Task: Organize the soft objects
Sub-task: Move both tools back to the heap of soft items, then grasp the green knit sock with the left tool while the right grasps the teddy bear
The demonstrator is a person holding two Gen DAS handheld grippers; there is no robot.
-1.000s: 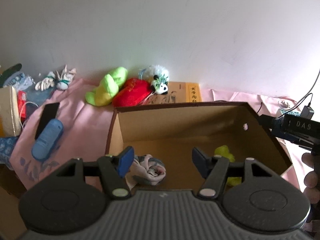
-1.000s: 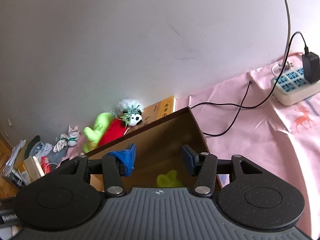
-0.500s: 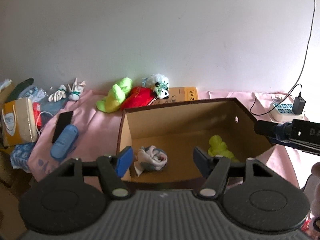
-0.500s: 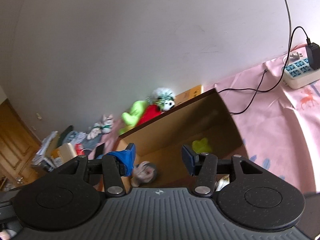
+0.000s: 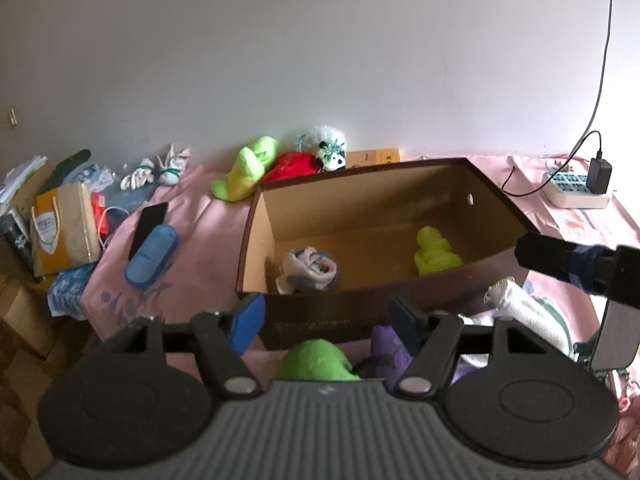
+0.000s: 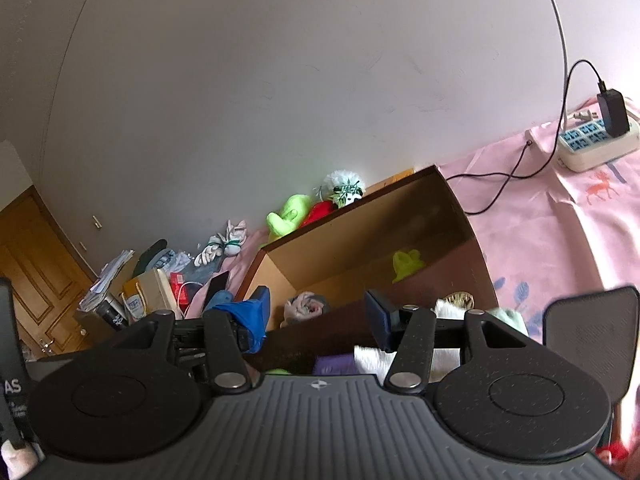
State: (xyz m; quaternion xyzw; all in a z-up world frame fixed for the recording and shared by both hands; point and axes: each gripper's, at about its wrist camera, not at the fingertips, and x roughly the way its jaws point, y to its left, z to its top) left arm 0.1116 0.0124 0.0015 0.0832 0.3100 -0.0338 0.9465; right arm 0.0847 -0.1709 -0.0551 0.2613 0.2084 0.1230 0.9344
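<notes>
From the left wrist view, the left gripper (image 5: 326,322) hangs in front of a brown cardboard box (image 5: 320,322) that sits on a pink sheet (image 5: 188,208). Its jaws stand wide and are opening, with nothing pressed between the pads. Just under them, outside the box's near wall, lie a green plush (image 5: 316,362) and a purple soft thing (image 5: 390,350), and to the right a white knitted cloth (image 5: 528,312). Inside the box a rolled grey-and-white sock (image 5: 308,270) lies toward the left end and a small yellow-green soft toy (image 5: 434,252) toward the right. Behind the box, against the wall, a lime green plush (image 5: 244,174), a red plush (image 5: 292,164) and a little panda toy (image 5: 330,152) sit close together. A blue case (image 5: 152,254) and a dark phone (image 5: 148,224) lie to the left on the sheet. A white power strip (image 5: 576,192) rests at the far right. The other tool's black body juts in from the right edge.

From the right wrist view, the right gripper (image 6: 318,316) hovers above the box's (image 6: 476,264) near edge, jaws apart and opening, holding nothing. The sock (image 6: 304,306) and the yellow-green toy (image 6: 408,264) show inside the box. The white cloth (image 6: 372,356) and a strip of the purple thing (image 6: 334,362) show just below the fingers. The panda (image 6: 346,190) and lime plush (image 6: 290,214) peek over the box's far wall. The power strip (image 6: 596,144) lies at the upper right on the sheet (image 6: 532,232).
</notes>
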